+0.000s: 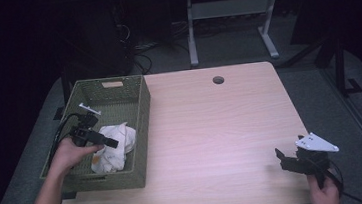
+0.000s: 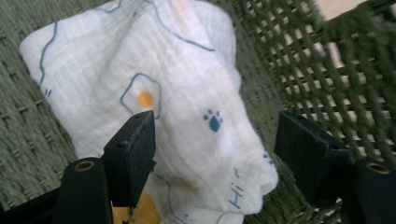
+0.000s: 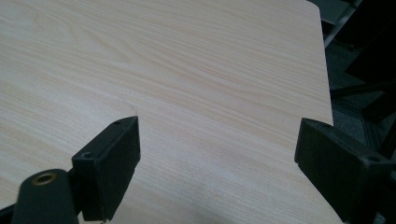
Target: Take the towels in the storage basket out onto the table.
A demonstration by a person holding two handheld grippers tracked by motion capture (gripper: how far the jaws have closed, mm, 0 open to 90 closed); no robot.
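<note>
Pale wood table (image 1: 212,129), dim room behind. At left, left gripper (image 1: 103,140) spread over white cloth (image 1: 115,146) in green basket (image 1: 143,120), perhaps touching; lower right, right gripper (image 1: 284,158) spread, empty.

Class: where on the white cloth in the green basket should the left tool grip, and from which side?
Probably the raised fold of the cloth, from above: the basket walls block the sides, and the open left tool already straddles that ridge.
</note>
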